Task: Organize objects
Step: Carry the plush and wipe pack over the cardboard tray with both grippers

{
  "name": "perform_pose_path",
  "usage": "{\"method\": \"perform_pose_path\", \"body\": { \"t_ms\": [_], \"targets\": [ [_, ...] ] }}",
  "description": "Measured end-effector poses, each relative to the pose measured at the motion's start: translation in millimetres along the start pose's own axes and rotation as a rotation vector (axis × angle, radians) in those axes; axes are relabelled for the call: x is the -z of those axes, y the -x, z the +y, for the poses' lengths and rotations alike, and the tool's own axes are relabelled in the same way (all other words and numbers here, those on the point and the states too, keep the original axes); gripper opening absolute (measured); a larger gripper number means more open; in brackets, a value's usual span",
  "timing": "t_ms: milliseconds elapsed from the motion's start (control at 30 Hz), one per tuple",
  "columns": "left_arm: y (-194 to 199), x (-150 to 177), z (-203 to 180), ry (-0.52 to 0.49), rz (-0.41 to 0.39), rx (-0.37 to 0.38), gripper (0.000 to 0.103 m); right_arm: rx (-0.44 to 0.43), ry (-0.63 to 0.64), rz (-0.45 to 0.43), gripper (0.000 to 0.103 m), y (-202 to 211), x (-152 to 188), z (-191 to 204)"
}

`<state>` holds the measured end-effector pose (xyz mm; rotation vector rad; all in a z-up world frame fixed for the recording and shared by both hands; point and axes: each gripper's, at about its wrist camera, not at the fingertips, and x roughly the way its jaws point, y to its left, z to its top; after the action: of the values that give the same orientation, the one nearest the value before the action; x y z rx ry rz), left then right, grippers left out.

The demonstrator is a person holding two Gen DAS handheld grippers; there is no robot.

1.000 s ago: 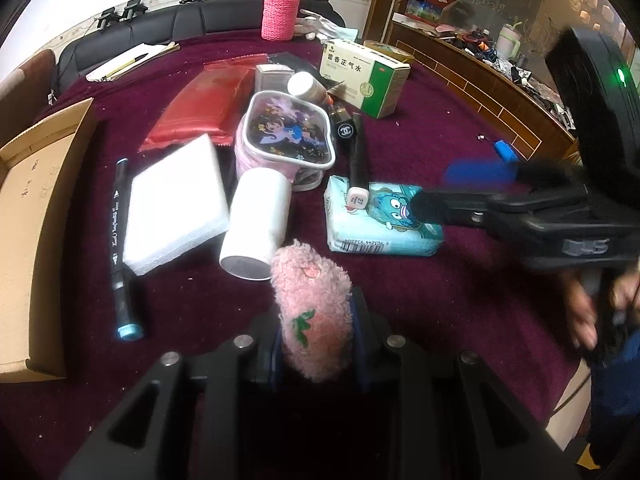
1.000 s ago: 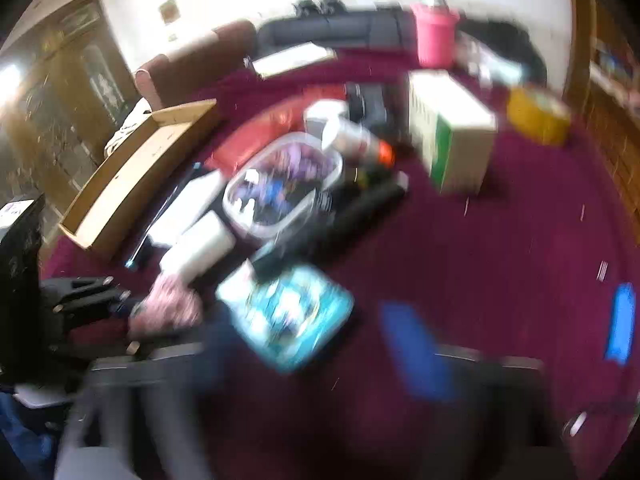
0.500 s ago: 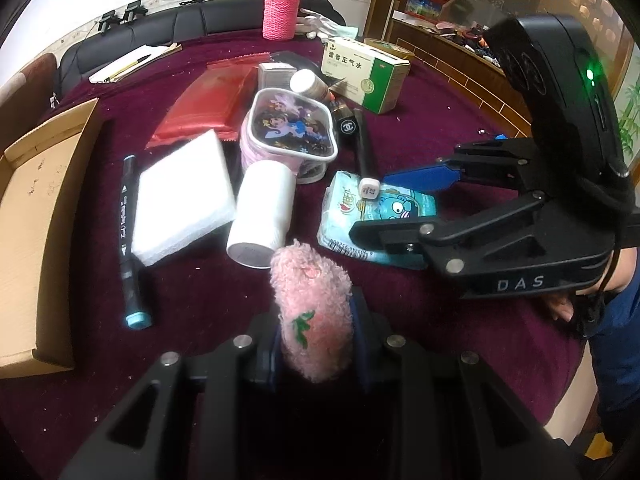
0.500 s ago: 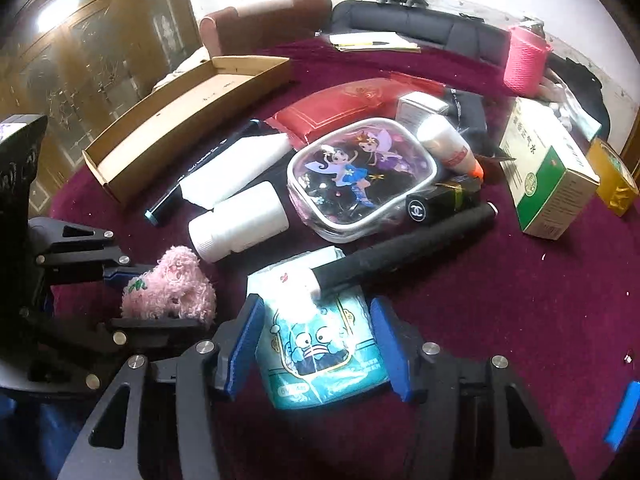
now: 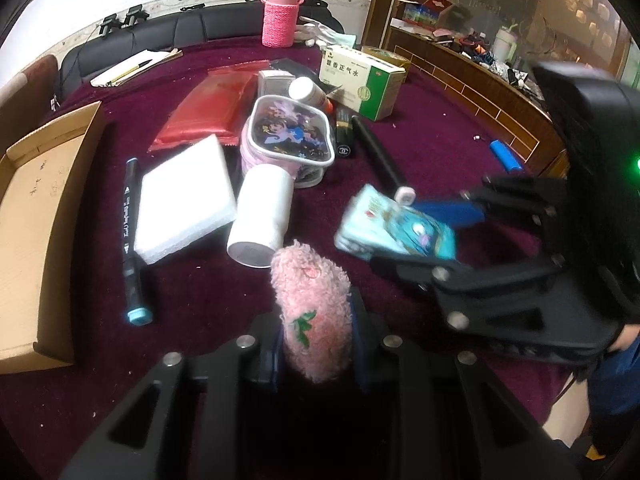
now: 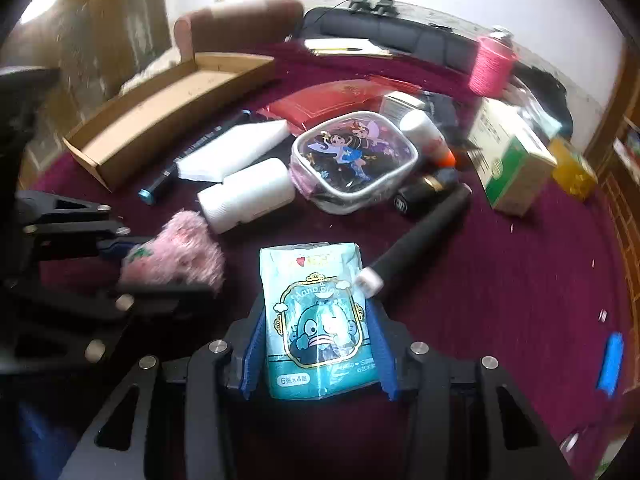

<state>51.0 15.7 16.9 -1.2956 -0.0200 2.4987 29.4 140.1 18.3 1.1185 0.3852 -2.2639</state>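
The open brown cardboard tray point(image 5: 38, 216) lies at the far left of the maroon-clothed bench point(image 5: 440, 152) with nothing visible inside it. The clear plastic zip pouch with cartoon fairies point(image 6: 354, 160) sits mid-bench and holds dark small items that cannot be made out. Just beside it lie a white plastic bottle on its side point(image 5: 262, 216), a white foam block point(image 5: 186, 196) and a black marker with a blue cap point(image 5: 132, 240).

The left wrist view shows a blue cylinder point(image 5: 506, 156) lying alone near the bench's wooden edge, and a pink knitted bottle sleeve point(image 5: 280, 20) at the far side. The right wrist view shows a yellow box point(image 6: 572, 168) behind the green-and-white medicine carton point(image 6: 512, 164), and reveals the printed front of the teal tissue pack with a cartoon fish point(image 6: 320, 320).

The left claw point(image 5: 316, 344) points steeply down and pinches the fluffy pink plush toy point(image 5: 314, 312), held upright above the cloth. The right claw point(image 6: 318, 354) also points down; its jaws have just been closing, and its blue pads point(image 6: 254, 352) now press both sides of the tissue pack, lifted at a tilt beside the black rod with a white tip point(image 6: 420, 236).
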Motion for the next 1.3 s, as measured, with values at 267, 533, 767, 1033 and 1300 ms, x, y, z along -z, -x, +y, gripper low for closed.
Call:
{"method": "perform_pose_path", "body": {
  "t_ms": [267, 533, 767, 1033, 1300],
  "targets": [
    [19, 0, -1, -0.001, -0.052, -0.007, 0.025, -0.046, -0.082, -0.051, 0.051, 12, 1, 8],
    [43, 1, 20, 0.046, -0.112, -0.041, 0.025, -0.058, -0.085, -0.064, 0.051, 15, -12, 25],
    [72, 1, 49, 0.104, -0.184, -0.069, 0.025, -0.087, -0.087, -0.09, 0.051, 25, -38, 44],
    [106, 6, 106, 0.204, -0.246, -0.123, 0.025, -0.153, -0.069, -0.101, 0.051, 22, -77, 75],
    [134, 3, 166, 0.27, -0.254, -0.184, 0.026, -0.213, -0.031, -0.084, 0.051, 5, -128, 115]
  ]
}}
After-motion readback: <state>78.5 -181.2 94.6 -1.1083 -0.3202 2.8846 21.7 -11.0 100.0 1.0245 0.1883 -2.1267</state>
